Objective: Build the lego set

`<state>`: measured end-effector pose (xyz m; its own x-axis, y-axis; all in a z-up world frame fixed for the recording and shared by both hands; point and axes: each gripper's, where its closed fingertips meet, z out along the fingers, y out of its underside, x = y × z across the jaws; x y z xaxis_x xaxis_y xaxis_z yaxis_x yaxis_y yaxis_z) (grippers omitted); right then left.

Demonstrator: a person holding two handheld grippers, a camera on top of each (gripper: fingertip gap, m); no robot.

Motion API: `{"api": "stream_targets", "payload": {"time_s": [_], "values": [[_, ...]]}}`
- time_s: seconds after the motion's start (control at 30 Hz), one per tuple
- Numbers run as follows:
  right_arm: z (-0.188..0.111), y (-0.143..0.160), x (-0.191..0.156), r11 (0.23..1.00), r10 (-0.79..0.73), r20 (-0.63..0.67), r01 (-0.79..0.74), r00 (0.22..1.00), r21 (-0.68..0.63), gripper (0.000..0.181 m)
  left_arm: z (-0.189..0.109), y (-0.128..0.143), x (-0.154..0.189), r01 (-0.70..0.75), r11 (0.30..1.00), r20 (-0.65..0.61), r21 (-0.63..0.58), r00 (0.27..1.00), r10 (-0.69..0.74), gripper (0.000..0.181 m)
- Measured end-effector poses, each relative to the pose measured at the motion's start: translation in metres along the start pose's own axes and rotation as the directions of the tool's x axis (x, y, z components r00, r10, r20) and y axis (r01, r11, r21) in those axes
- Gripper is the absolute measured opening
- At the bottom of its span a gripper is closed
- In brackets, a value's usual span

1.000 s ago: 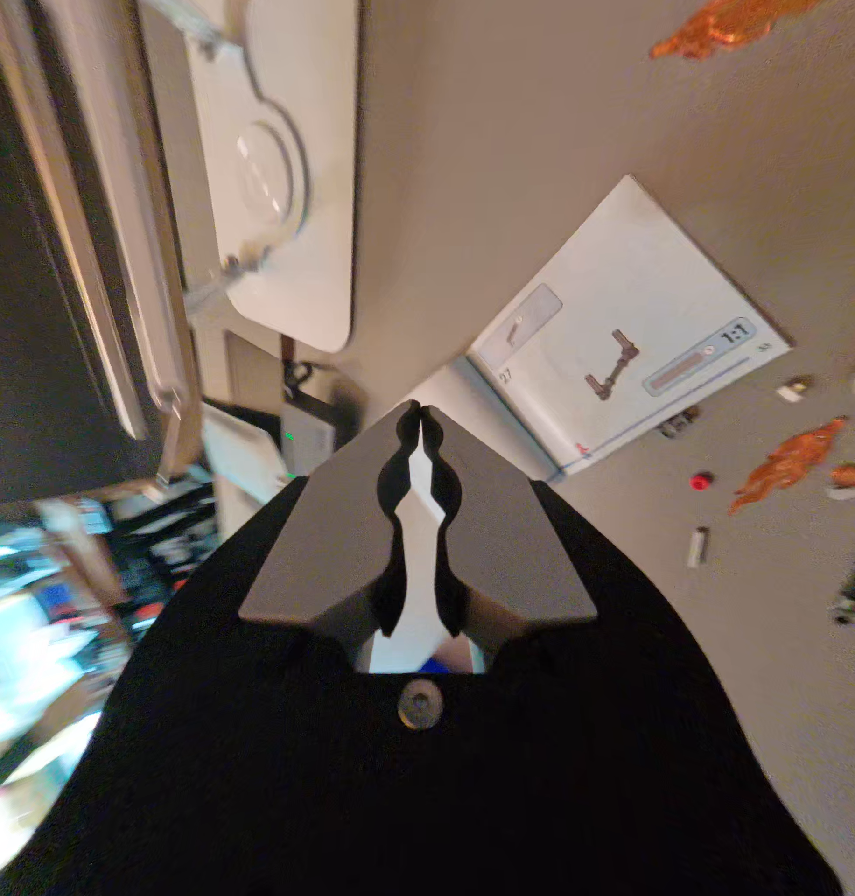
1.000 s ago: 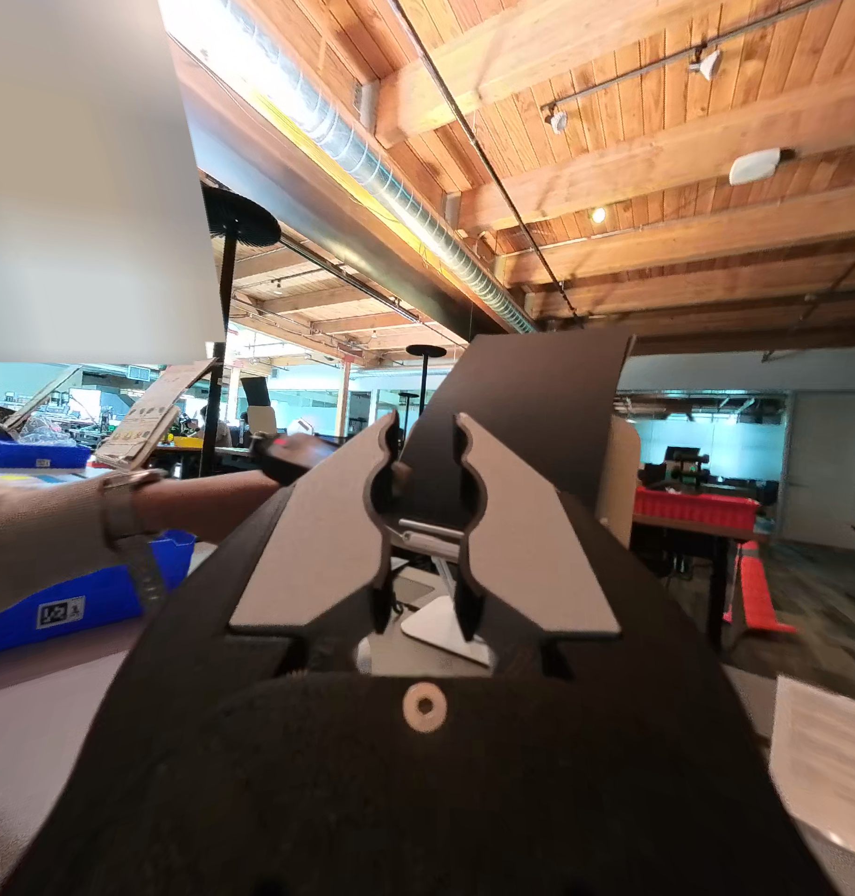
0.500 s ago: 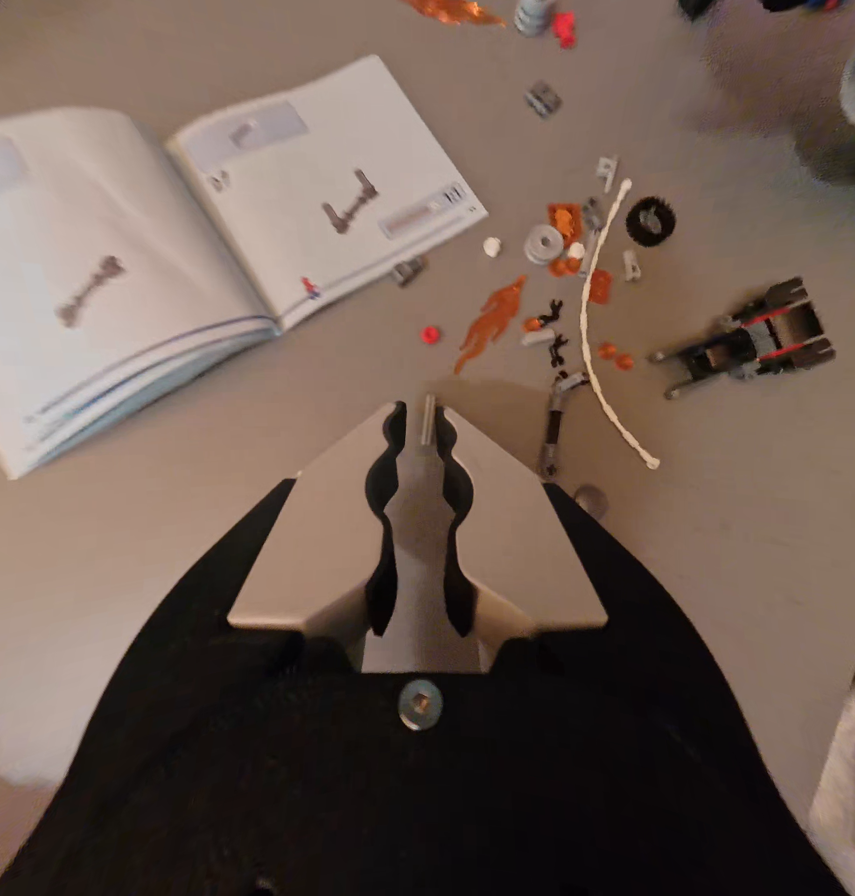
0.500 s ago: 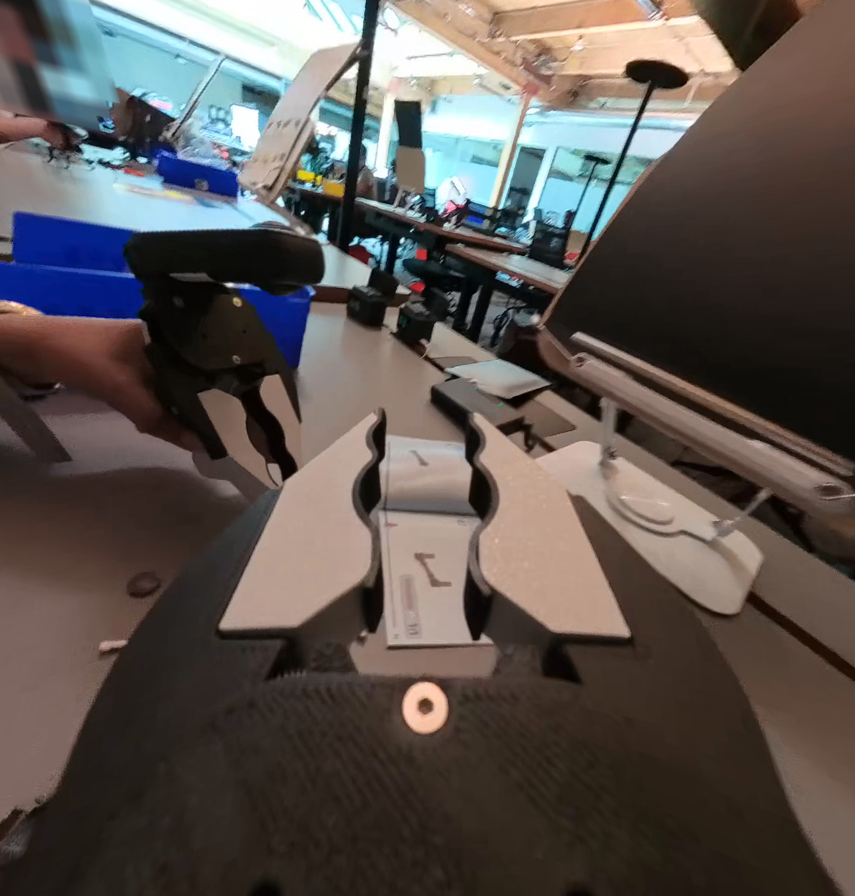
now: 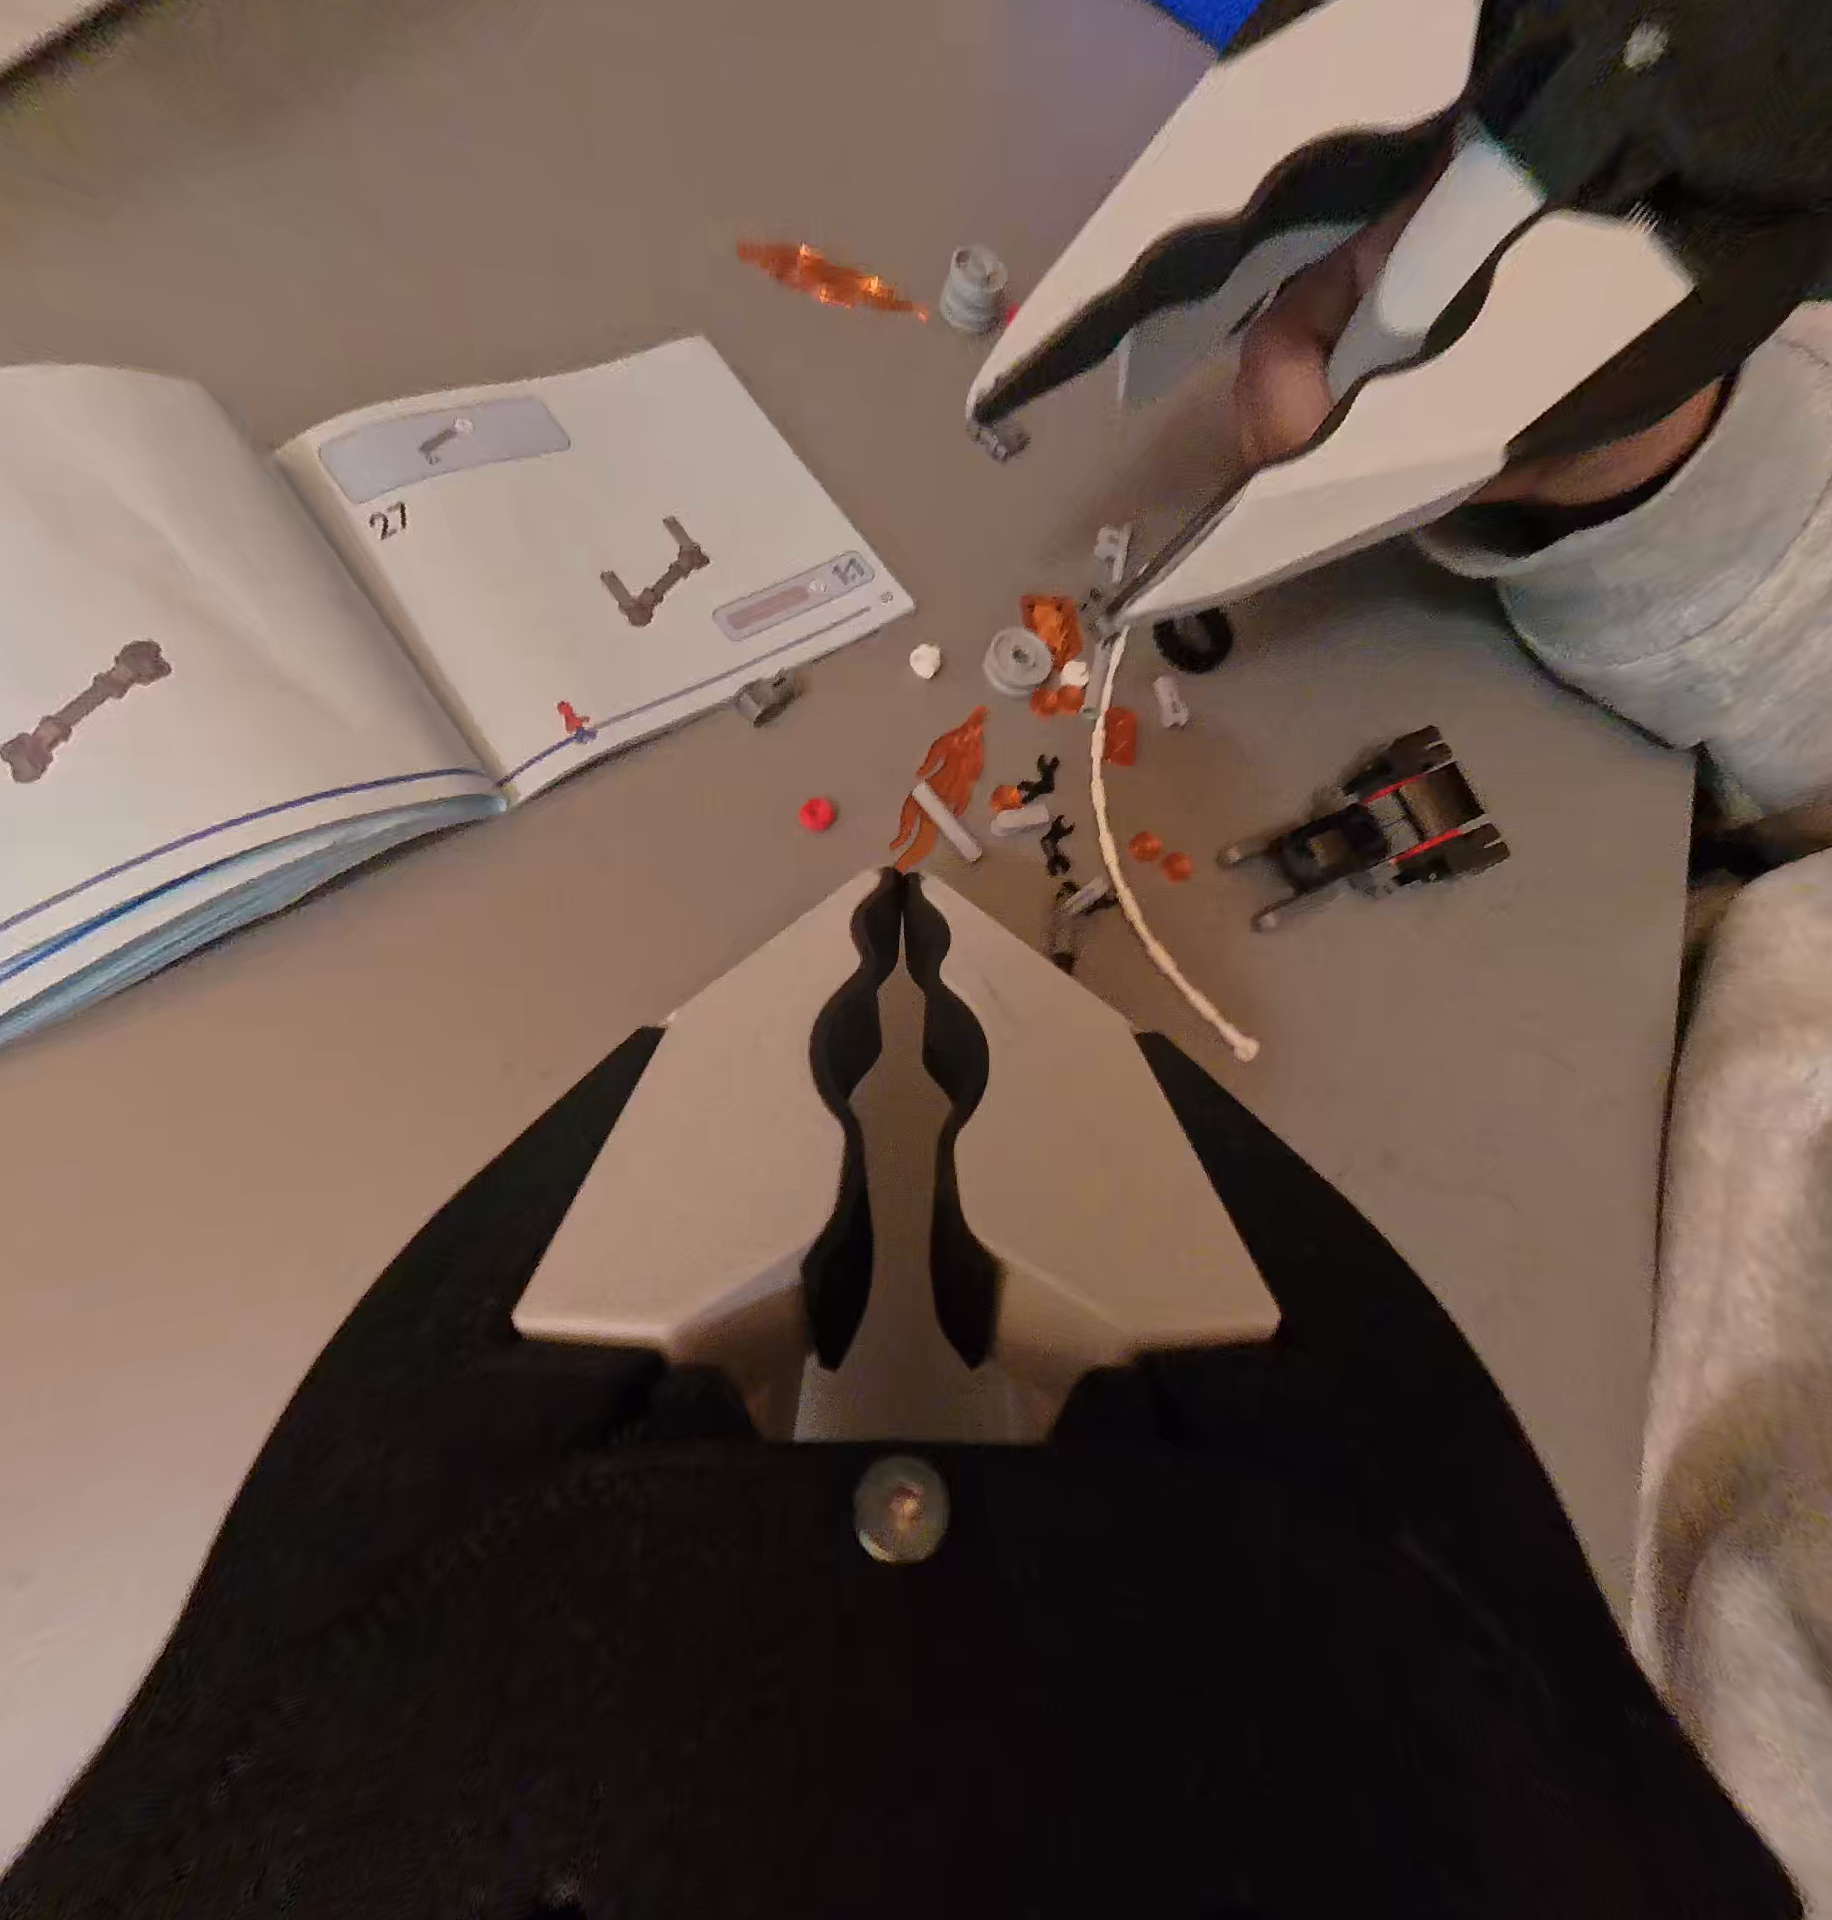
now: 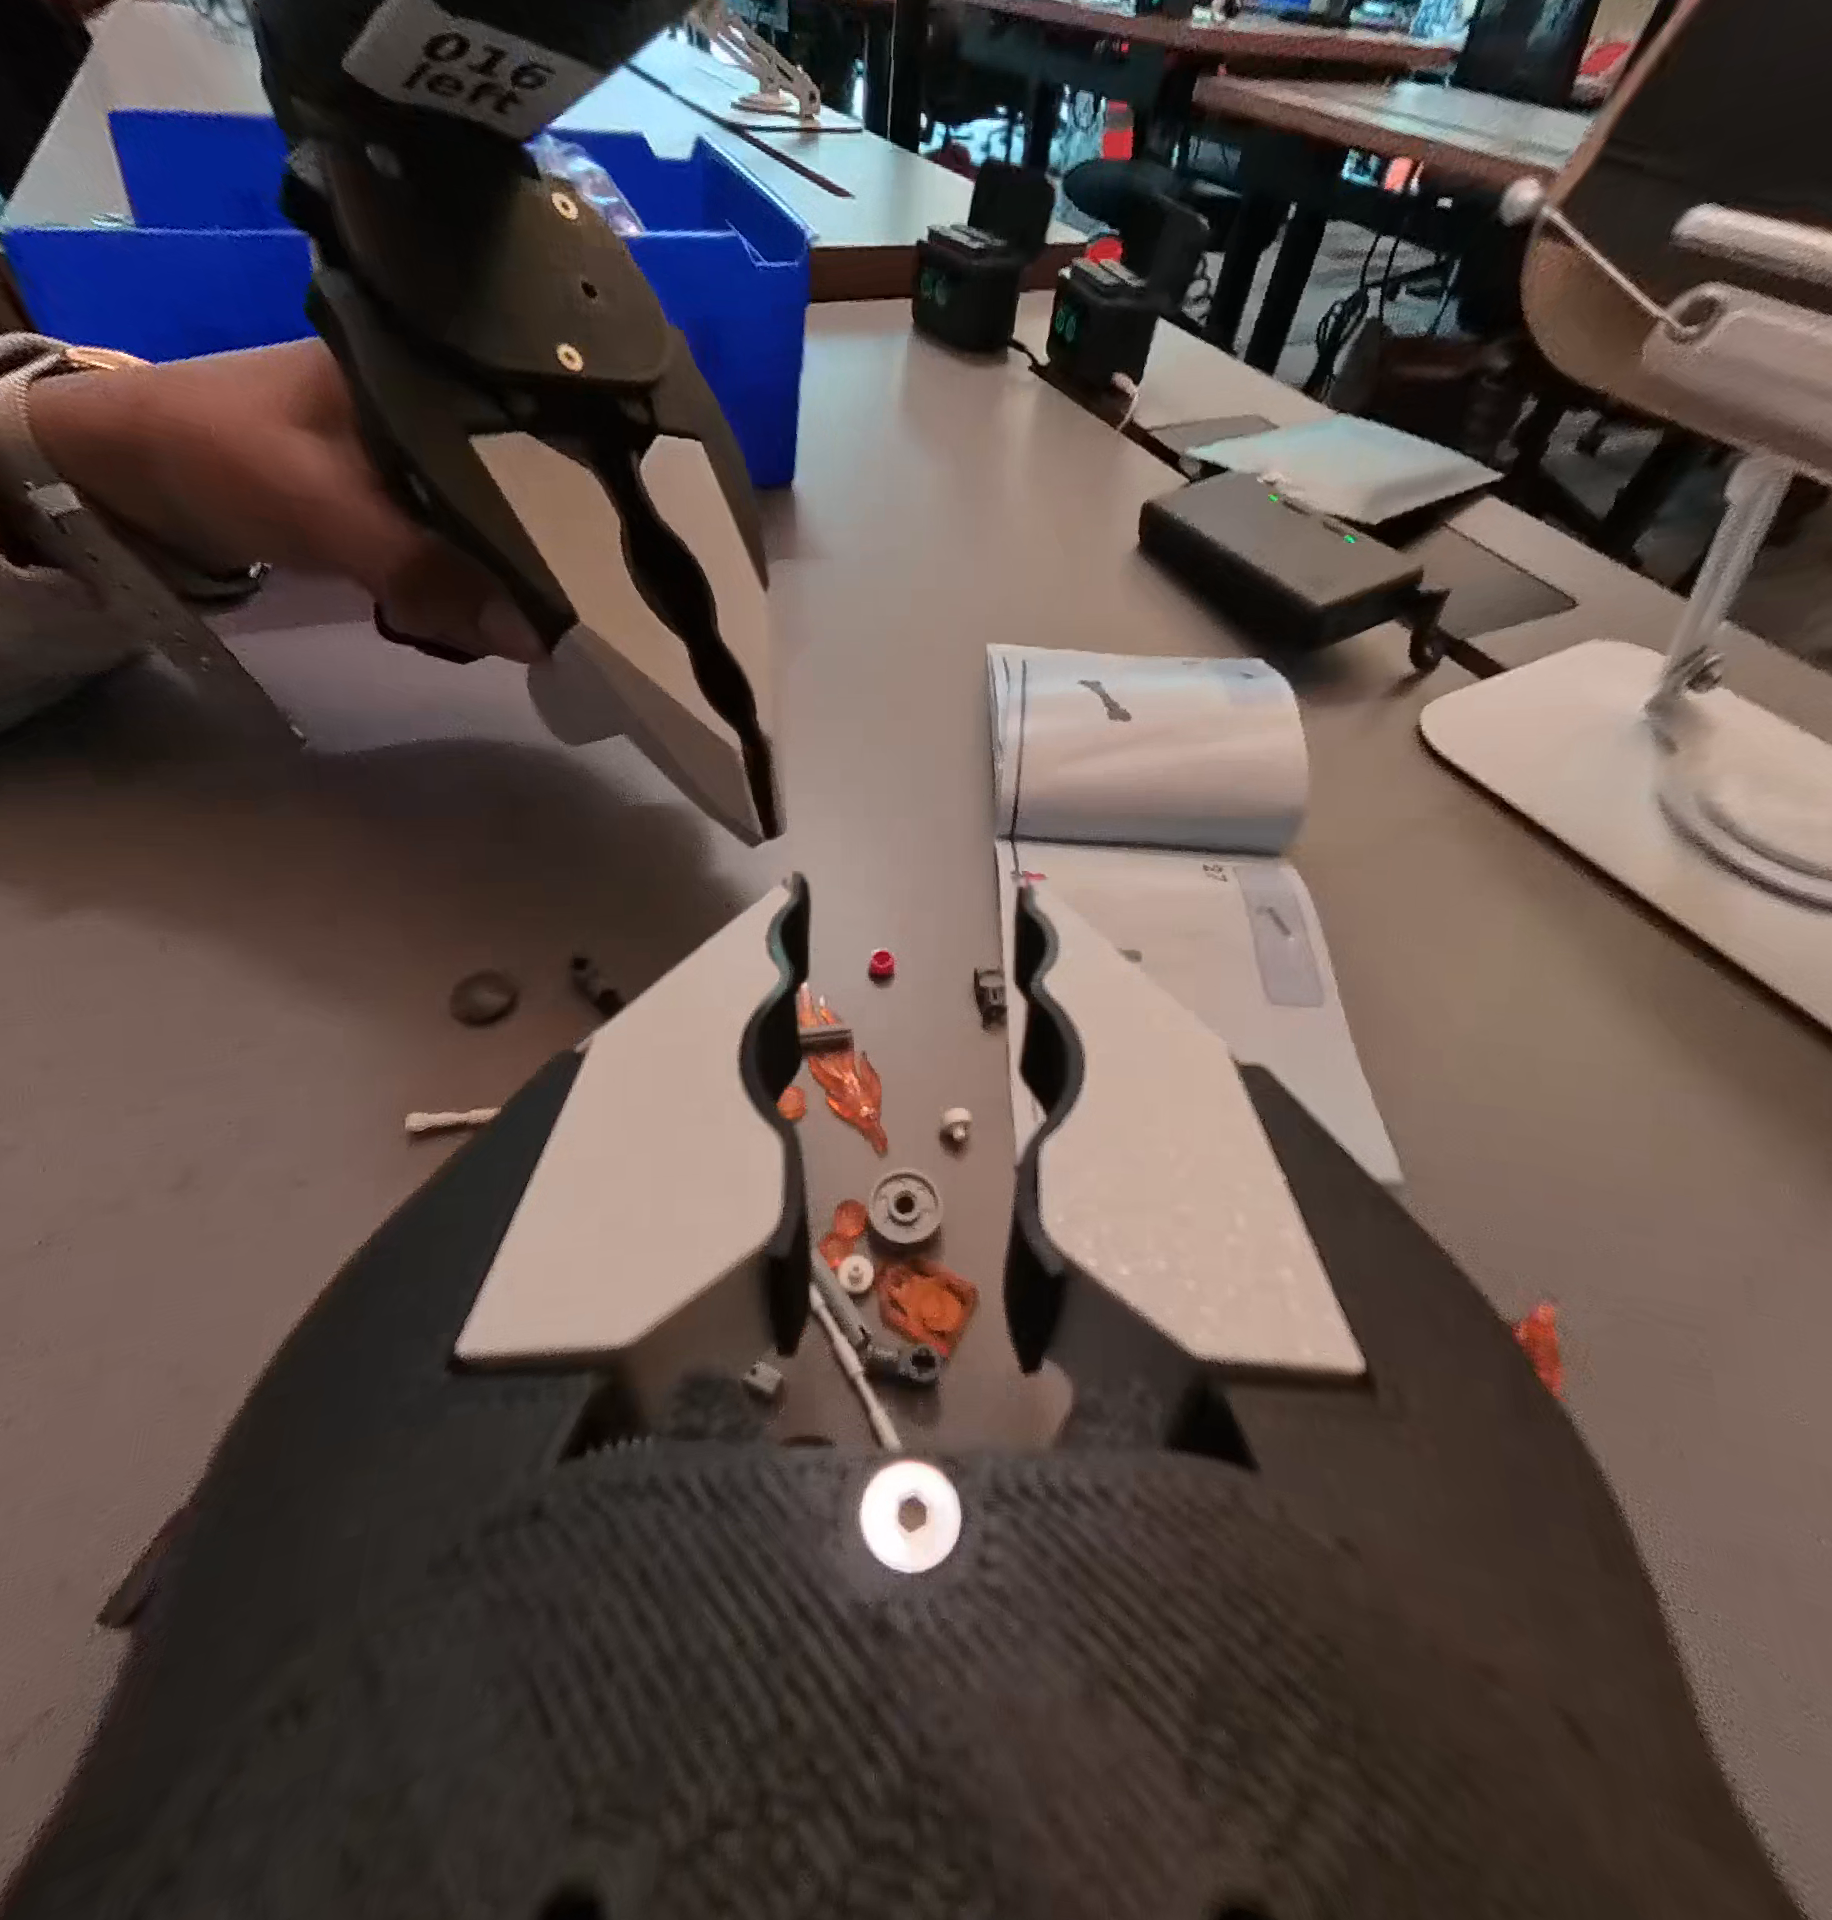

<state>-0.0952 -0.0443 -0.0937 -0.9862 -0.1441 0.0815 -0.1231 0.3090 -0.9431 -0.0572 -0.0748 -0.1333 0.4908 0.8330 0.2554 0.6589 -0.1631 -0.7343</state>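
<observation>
Loose Lego pieces lie on the grey table: an orange flame [image 5: 943, 779] [image 6: 850, 1091], a grey round hub [image 5: 1016, 660] [image 6: 904, 1205], a red stud [image 5: 816, 814] [image 6: 881, 964], a white cord [image 5: 1130, 883] and a black tyre [image 5: 1192, 636]. A partly built black vehicle [image 5: 1379, 821] sits to their right. My left gripper [image 5: 899, 878] is shut and empty, hovering just short of the flame; it also shows in the right wrist view [image 6: 766, 826]. My right gripper [image 6: 907, 894] is open and empty above the pile; it also shows in the left wrist view [image 5: 1047, 520].
The open instruction booklet [image 5: 579, 540] [image 6: 1151, 748] lies beside the pieces. A second flame [image 5: 829, 275] and a grey barrel piece [image 5: 974, 286] lie farther off. A blue bin [image 6: 704, 260], a black box [image 6: 1276, 561] and a monitor stand base [image 6: 1670, 831] stand behind. My hands' fingertips stand some 7 cm from each other. The red stud [image 5: 816, 814] is about 5 cm from my left fingertips. It turns up in the right wrist view [image 6: 879, 965] as well. It is some 6 cm from my left tips to the orange flame [image 5: 943, 779]. My right wrist view [image 6: 842, 1071] looks at it from another angle. From the right gripper's tips to the grey round hub [image 5: 1016, 660] is close to 8 cm. It turns up in the right wrist view [image 6: 900, 1200] as well.
Both views have swung down onto the table. The left gripper's jaws have closed from a narrow gap. The right gripper has come over the pile and opened wider.
</observation>
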Motion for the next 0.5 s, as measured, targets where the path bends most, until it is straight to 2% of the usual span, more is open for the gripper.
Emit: {"api": "stream_targets", "payload": {"time_s": [0.13,0.23,0.37,0.5], "values": [[-0.007,0.001,0.011,0.999,0.048,-0.017,-0.048,0.999,0.001,0.036,0.013,0.013,-0.001,0.033,0.998,-0.024,-0.060,0.999,-0.034,0.000],[-0.008,0.002,0.016,0.998,0.070,-0.032,-0.070,0.997,0.004,0.036,0.024,0.003,0.012,0.073,0.997,-0.057,-0.017,0.996,-0.074,0.016],[-0.005,0.002,0.015,0.998,0.063,-0.039,-0.063,0.997,0.003,0.036,0.036,-0.001,0.014,0.078,0.997,0.025,-0.015,0.997,-0.078,0.029],[-0.005,-0.002,0.013,0.999,0.041,-0.052,-0.040,0.998,0.018,0.035,0.043,0.006,0.013,0.043,0.997,0.105,-0.060,0.994,-0.037,0.030]]}}
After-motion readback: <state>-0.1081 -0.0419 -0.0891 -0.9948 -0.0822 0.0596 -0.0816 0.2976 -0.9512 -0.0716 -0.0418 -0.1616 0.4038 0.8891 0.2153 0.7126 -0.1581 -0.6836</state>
